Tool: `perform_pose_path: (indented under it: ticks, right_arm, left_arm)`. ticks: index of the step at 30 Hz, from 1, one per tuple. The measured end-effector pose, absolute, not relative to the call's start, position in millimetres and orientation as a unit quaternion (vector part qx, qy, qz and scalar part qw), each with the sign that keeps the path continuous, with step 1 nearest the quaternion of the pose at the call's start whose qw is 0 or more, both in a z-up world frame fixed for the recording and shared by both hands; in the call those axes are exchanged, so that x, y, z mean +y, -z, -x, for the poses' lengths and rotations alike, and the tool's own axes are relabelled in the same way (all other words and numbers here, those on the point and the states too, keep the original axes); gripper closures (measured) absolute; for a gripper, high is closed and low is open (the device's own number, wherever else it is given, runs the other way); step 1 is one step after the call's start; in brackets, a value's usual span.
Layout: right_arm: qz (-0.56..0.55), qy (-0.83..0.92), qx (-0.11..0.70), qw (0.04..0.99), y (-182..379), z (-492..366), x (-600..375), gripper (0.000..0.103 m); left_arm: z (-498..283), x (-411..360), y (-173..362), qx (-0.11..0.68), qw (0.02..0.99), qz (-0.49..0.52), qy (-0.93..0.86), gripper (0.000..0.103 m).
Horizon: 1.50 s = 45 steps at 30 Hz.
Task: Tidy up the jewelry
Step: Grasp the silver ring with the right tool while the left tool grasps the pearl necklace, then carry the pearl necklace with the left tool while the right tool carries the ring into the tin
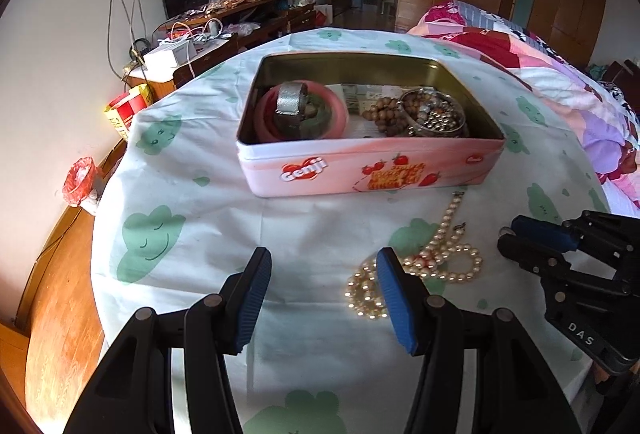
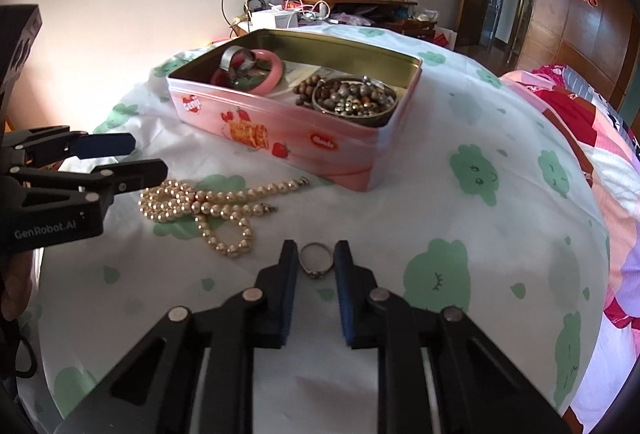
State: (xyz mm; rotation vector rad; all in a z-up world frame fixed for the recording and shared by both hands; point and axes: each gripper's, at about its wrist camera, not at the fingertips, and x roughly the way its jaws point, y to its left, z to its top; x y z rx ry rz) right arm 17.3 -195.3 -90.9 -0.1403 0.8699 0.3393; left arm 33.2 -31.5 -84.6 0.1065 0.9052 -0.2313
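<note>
A pink Genji tin (image 1: 320, 169) (image 2: 280, 137) stands open on the table. It holds a pink bangle (image 1: 338, 109), a silver mesh band (image 1: 291, 101), wooden beads (image 1: 384, 113) and a metal bowl of beads (image 2: 354, 99). A pearl necklace (image 1: 440, 254) (image 2: 208, 205) lies coiled in front of the tin. My right gripper (image 2: 316, 254) (image 1: 506, 238) is shut on a silver ring (image 2: 316, 260), pinched between its pads just above the cloth. My left gripper (image 1: 320, 262) (image 2: 148, 155) is open and empty, its right finger over the necklace's edge.
The round table carries a white cloth with green clouds (image 1: 152, 234). A bed with a pink quilt (image 1: 560, 81) lies to the right. A cluttered wooden desk (image 1: 224, 21) stands behind, and the wooden floor (image 1: 60, 294) drops off at the left.
</note>
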Motion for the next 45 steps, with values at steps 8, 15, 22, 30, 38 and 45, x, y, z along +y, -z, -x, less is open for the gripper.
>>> perform_pose_path:
  ticks: [8, 15, 22, 30, 38, 45]
  right_arm:
    - [0.059, -0.117, 0.412, 0.902, 91.7, -13.2, -218.3, 0.082]
    - [0.047, -0.105, 0.410, 0.905, 91.9, -14.2, -231.1, 0.082]
    - [0.046, -0.105, 0.405, 0.907, 92.8, -13.4, -230.2, 0.082]
    - [0.049, -0.103, 0.403, 0.908, 93.2, -14.0, -230.1, 0.082]
    - [0.049, -0.104, 0.403, 0.908, 93.2, -14.2, -230.6, 0.082]
    - [0.051, -0.104, 0.401, 0.909, 93.1, -13.7, -230.1, 0.082]
  left_arm:
    - [-32.7, -48.7, 82.8, 0.440, 0.886, -0.046, 0.140, 0.047]
    - [-38.2, -68.7, 86.4, 0.446, 0.879, -0.047, 0.162, 0.047]
    - [-46.5, -69.2, 97.7, 0.457, 0.875, -0.052, 0.151, 0.037]
    - [-41.8, -69.1, 98.9, 0.450, 0.876, -0.058, 0.161, 0.040]
    - [-37.0, -50.6, 97.2, 0.444, 0.877, -0.049, 0.178, 0.084]
    - [-34.4, -28.7, 90.6, 0.433, 0.885, -0.033, 0.166, 0.097]
